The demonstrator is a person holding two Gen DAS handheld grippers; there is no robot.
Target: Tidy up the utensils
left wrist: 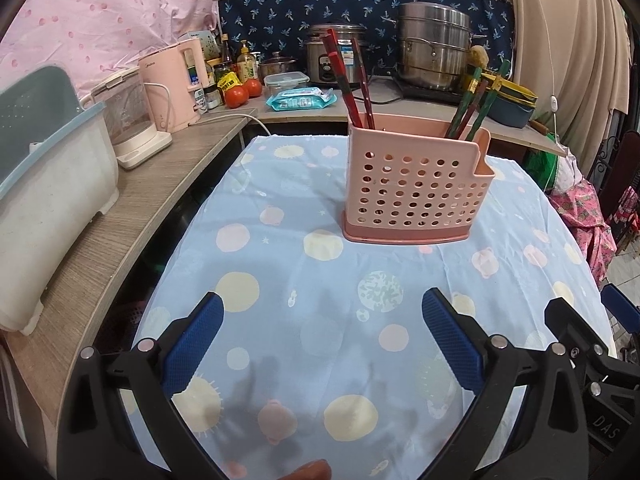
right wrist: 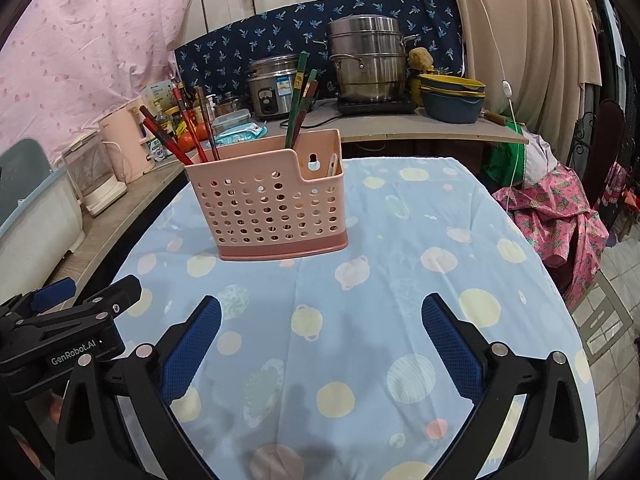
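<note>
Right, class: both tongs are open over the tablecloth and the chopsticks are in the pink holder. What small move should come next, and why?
Probably ease both tongs back and finish. The left tongs and right tongs are open and empty, the red chopsticks and green chopsticks stand apart in the pink utensil holder, and no loose utensil shows on the tablecloth.

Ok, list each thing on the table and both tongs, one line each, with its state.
Left tongs: open, empty, above the cloth.
Right tongs: open, empty.
Pink holder: upright on the tablecloth.
Red chopsticks: standing tilted in the left compartment.
Green chopsticks: standing tilted, further right.
</note>
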